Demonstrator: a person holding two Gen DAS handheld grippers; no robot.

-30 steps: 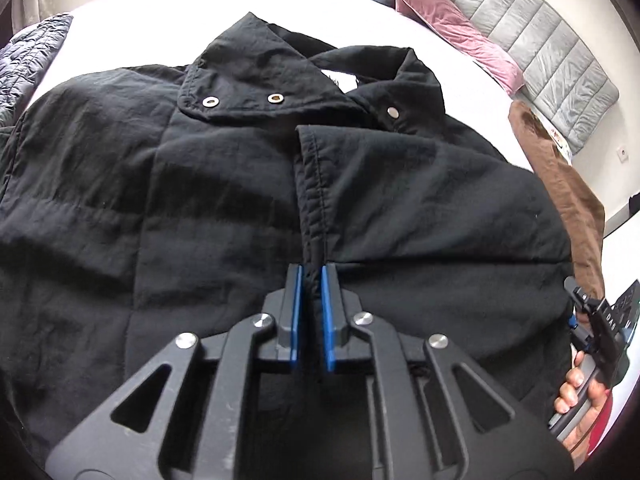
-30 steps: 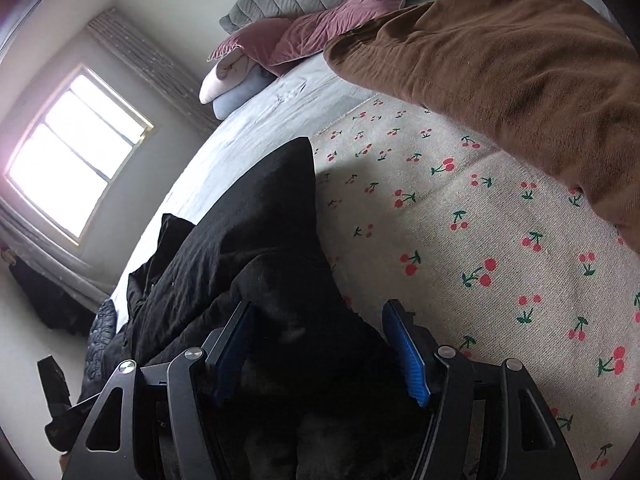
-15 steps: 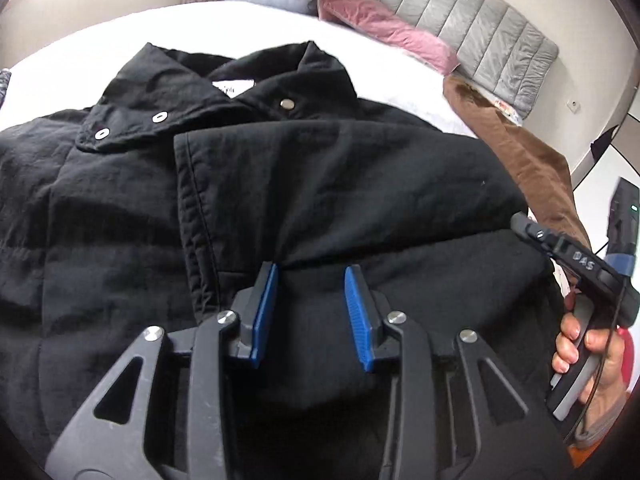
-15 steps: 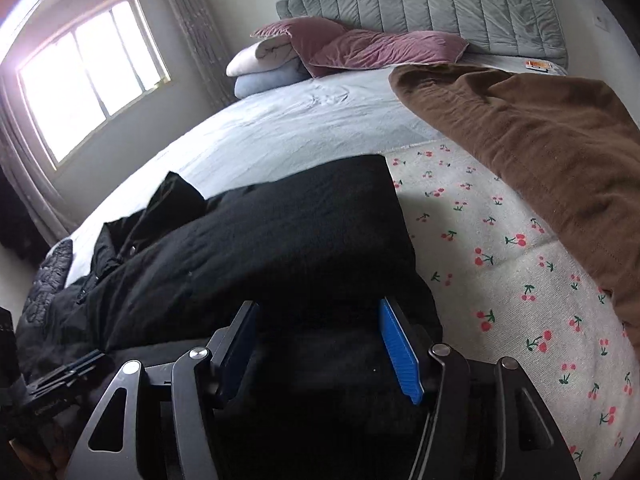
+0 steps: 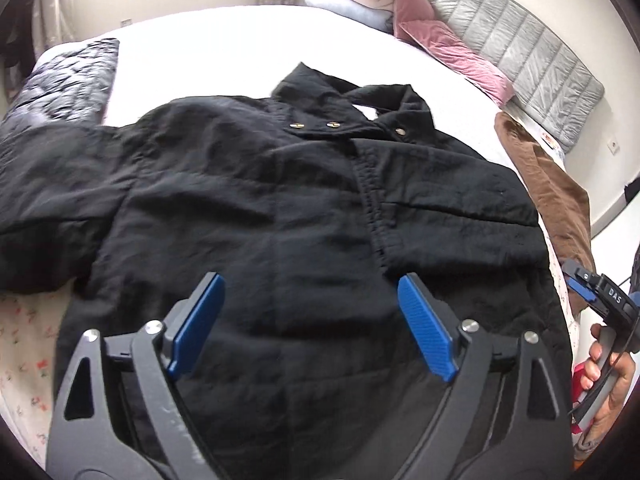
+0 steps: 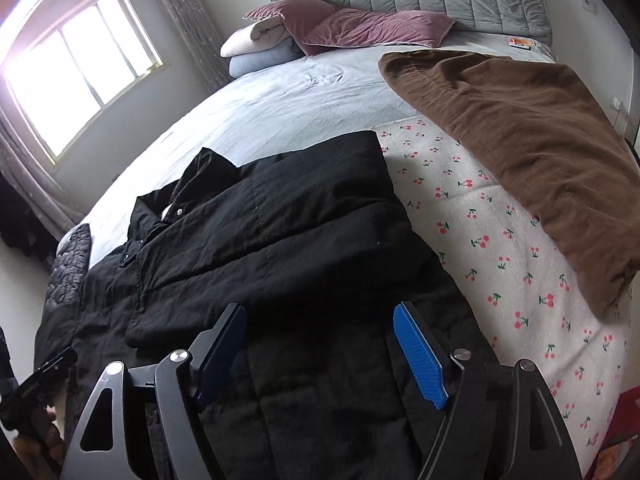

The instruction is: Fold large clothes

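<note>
A large black jacket [image 5: 280,208] lies front-up on the bed, collar with metal snaps [image 5: 332,124] at the far end. Its right side is folded in over the front, and its left sleeve spreads out to the left. My left gripper [image 5: 308,320] is open and empty above the jacket's lower front. The jacket shows in the right wrist view [image 6: 280,240] too, with the folded part on top. My right gripper [image 6: 320,344] is open and empty above the jacket's right lower part. Each gripper's handle shows at the edge of the other's view.
A brown garment [image 6: 520,152] lies on the cherry-print sheet [image 6: 500,248] to the right. Pink pillows [image 6: 360,28] and a folded quilt lie by the grey headboard [image 5: 532,64]. A dark quilted item [image 5: 68,80] lies far left. A window [image 6: 76,68] is beyond.
My left gripper opened from shut and let go of the jacket's front edge, then drew back and up. My right gripper stayed open and pulled back from the jacket's side.
</note>
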